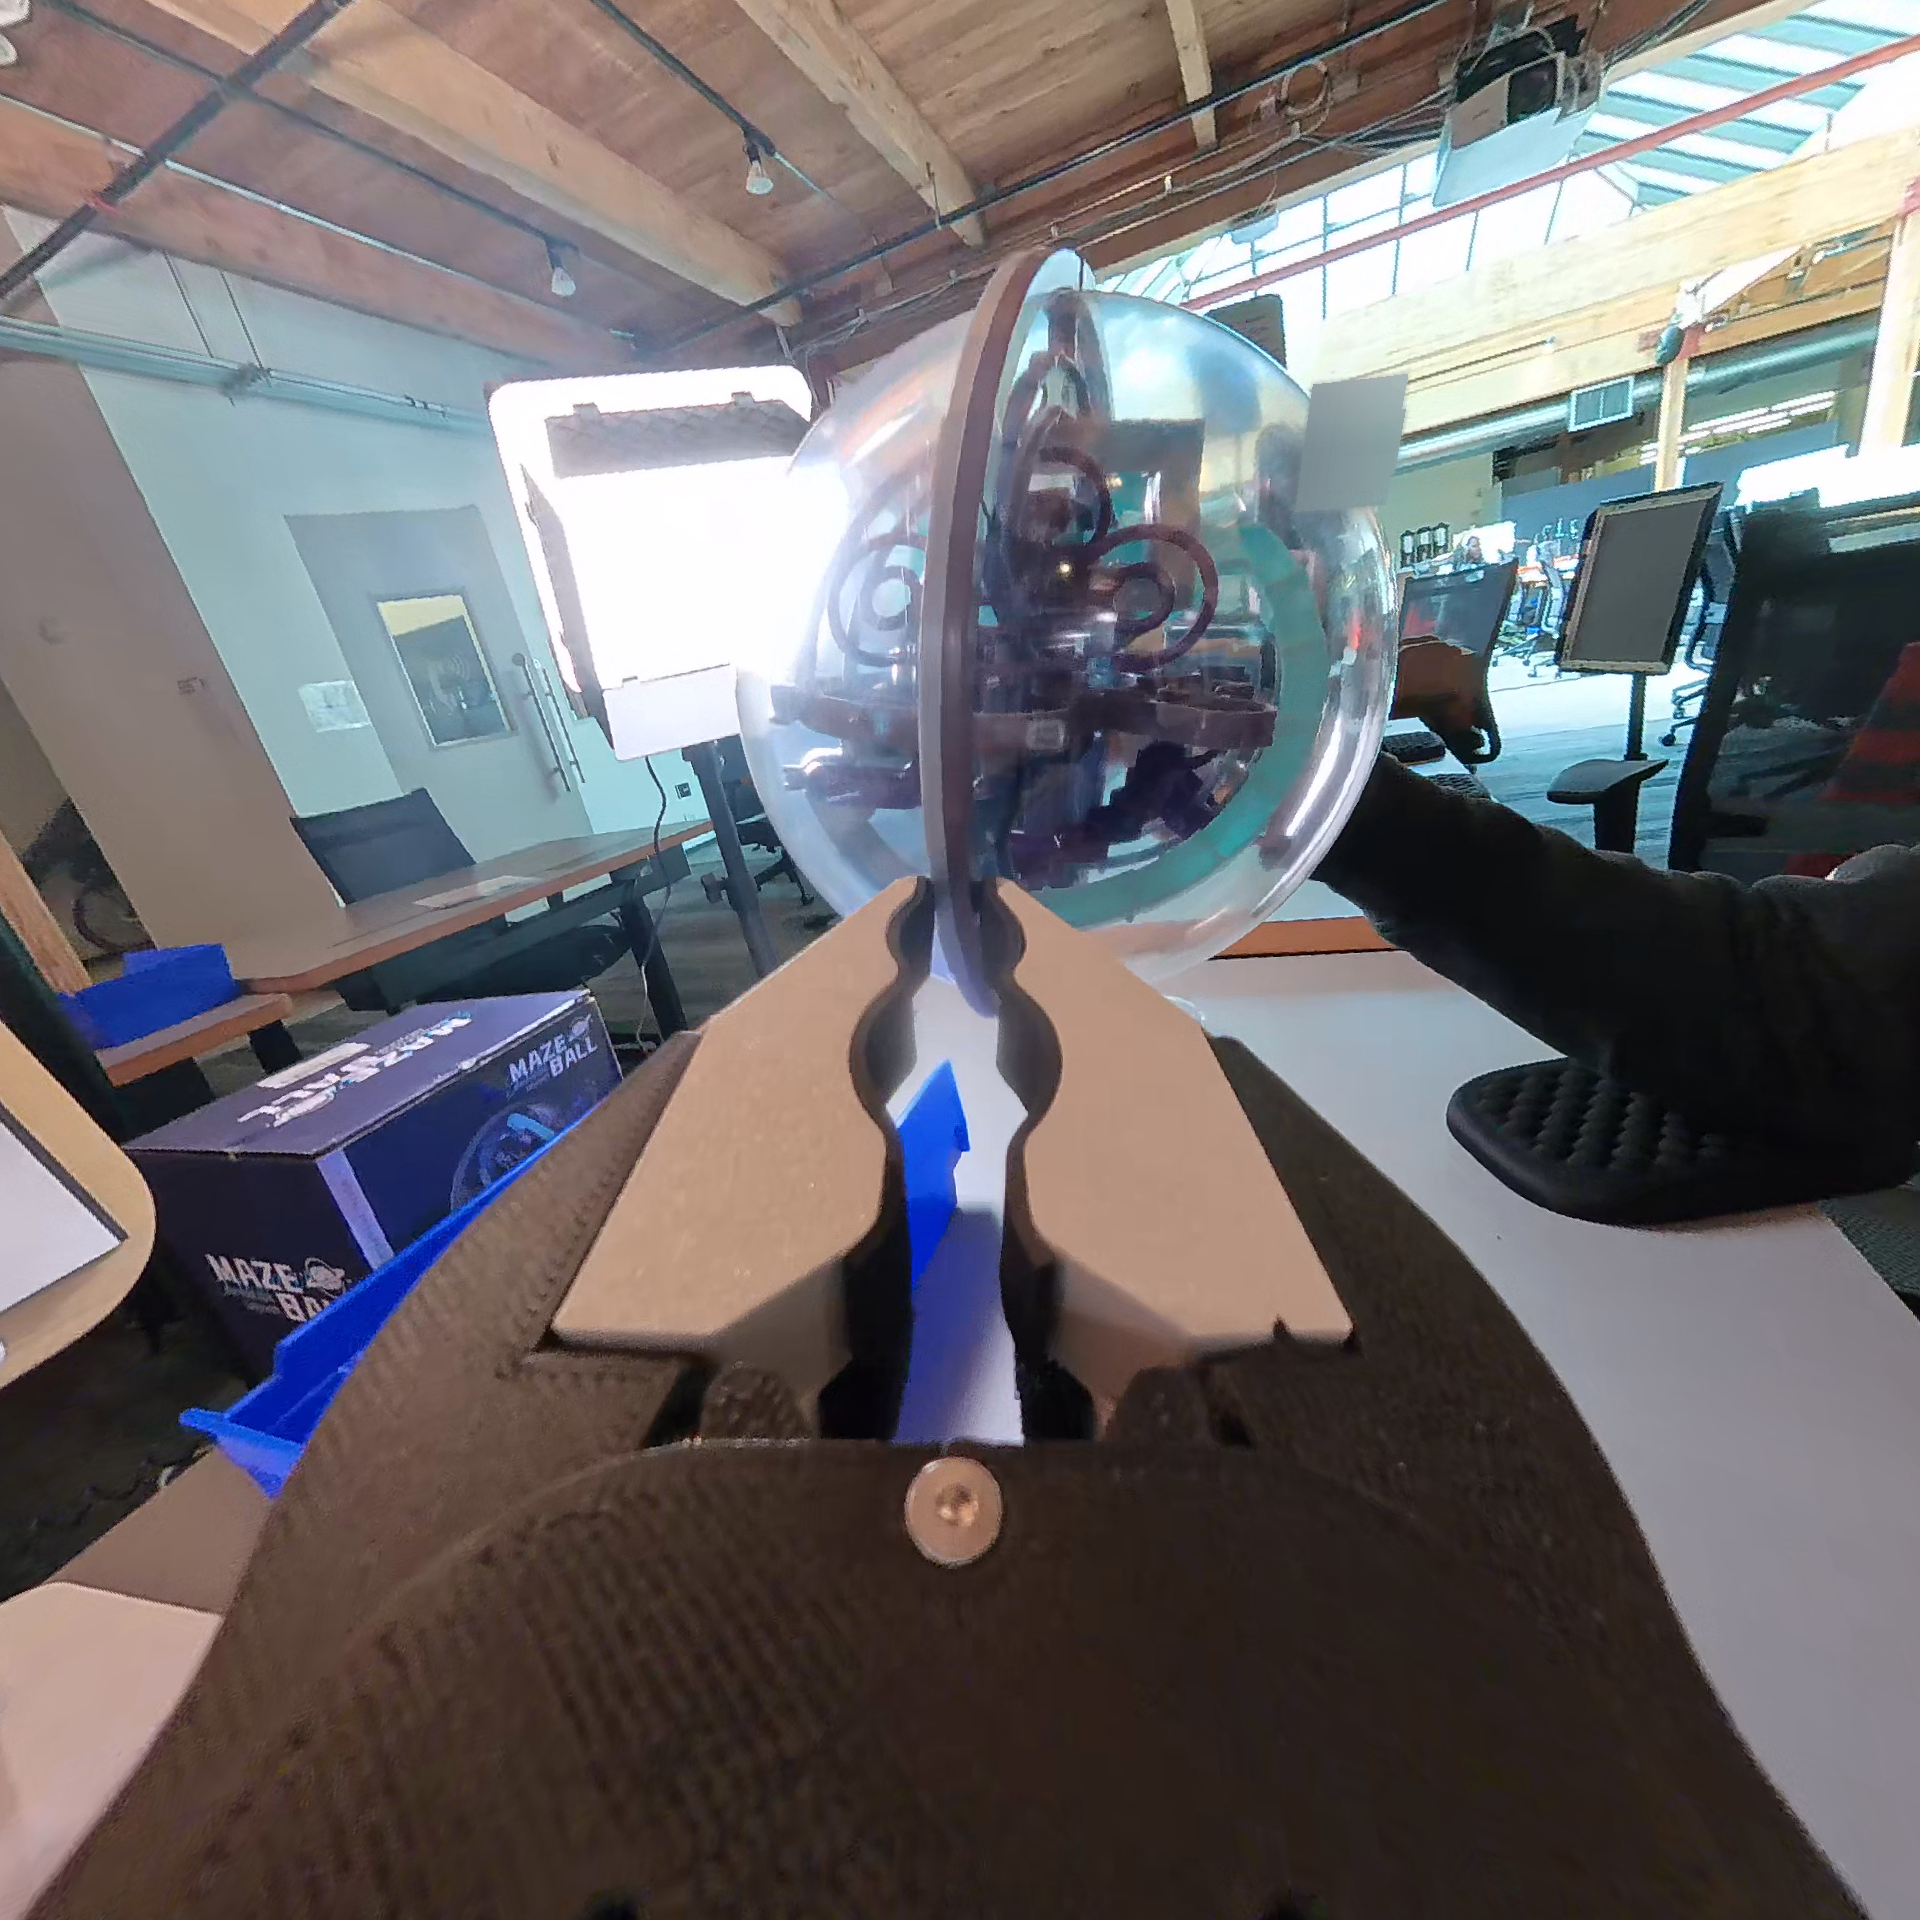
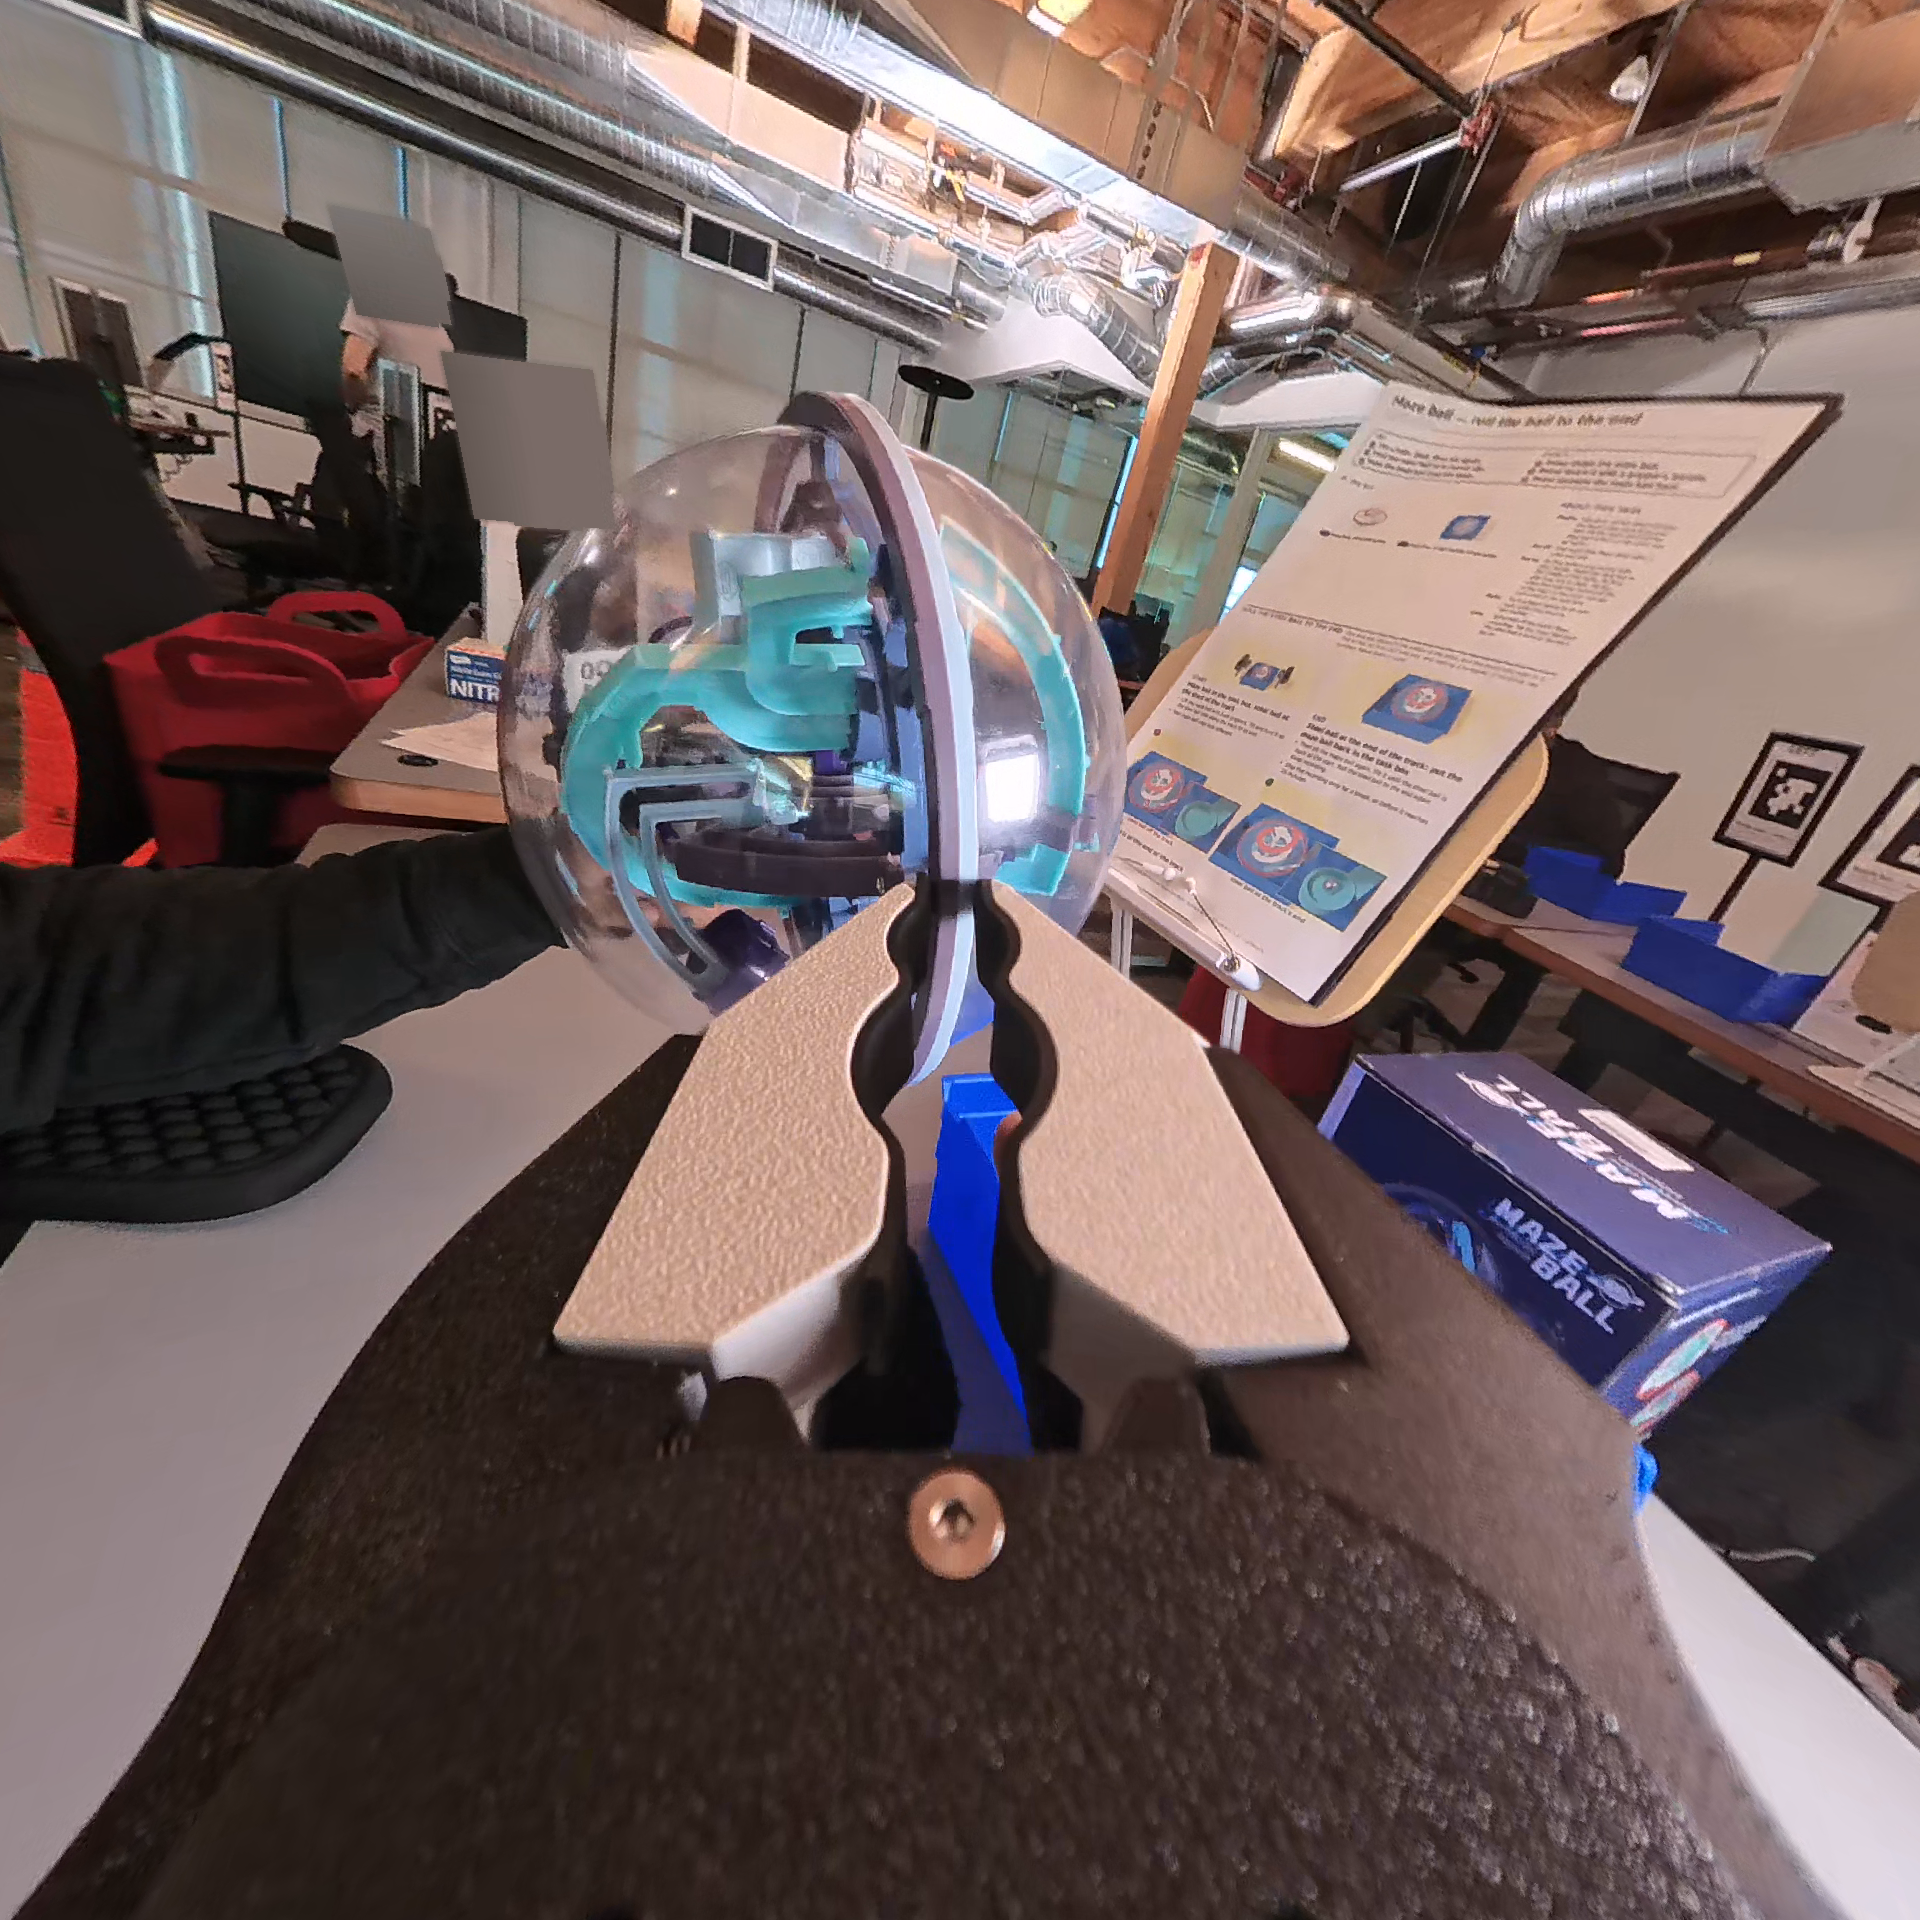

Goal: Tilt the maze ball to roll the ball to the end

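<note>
Sphere [image 1: 1070,644] held aloft above the white table [image 1: 1558,1351], clear of its surface, with the flat rim ring [image 1: 961,623] standing near vertical, top leaning slightly right in the left wrist view. Left gripper [image 1: 961,914] pinches the ring's lower edge; right gripper [image 2: 948,914] pinches the same ring from the opposite side. Blue bin [image 2: 977,1195] lies below the sphere. Box [image 1: 395,1132] sits beyond the bin; instruction board [image 2: 1455,675] stands near the far edge. Steel ball position inside the tracks cannot be determined.
</note>
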A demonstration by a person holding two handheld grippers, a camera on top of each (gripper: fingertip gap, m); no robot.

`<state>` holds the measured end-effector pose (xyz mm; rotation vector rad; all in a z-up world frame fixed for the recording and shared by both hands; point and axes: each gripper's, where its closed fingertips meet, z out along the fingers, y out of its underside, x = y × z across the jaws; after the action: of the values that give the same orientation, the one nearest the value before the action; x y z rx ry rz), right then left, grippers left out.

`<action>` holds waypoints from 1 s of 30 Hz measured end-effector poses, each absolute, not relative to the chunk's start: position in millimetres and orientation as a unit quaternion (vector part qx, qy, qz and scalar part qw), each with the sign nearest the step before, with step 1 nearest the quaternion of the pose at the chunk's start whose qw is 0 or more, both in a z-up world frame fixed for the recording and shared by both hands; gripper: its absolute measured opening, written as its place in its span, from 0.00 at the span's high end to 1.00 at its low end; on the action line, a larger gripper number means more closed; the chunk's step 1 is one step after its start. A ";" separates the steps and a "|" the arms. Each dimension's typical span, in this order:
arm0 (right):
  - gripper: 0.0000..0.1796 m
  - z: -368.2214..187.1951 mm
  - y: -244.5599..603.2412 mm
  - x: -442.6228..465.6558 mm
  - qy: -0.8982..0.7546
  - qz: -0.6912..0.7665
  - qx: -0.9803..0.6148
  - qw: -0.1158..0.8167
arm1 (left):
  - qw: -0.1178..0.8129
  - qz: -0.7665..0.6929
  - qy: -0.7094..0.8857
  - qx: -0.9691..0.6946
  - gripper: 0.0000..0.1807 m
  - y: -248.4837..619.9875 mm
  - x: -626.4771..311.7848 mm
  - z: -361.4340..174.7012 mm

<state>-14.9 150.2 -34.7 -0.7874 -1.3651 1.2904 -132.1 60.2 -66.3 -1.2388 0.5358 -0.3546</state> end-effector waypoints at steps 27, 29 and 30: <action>0.97 -88.8 185.7 -36.5 -0.556 0.572 -0.439 0.414 | 0.682 -0.255 0.173 -0.663 0.96 90.4 -148.5 -120.6; 0.97 -94.9 188.9 -38.6 -0.554 0.572 -0.448 0.406 | 0.677 -0.260 0.169 -0.667 0.96 91.9 -149.8 -124.6; 0.97 -97.8 190.4 -39.8 -0.553 0.572 -0.452 0.402 | 0.674 -0.262 0.167 -0.670 0.96 92.8 -150.6 -126.6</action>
<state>-39.8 190.4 -97.8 -1.1428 -1.3979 1.4460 -150.6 92.8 -126.6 -1.5072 0.3749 -0.5892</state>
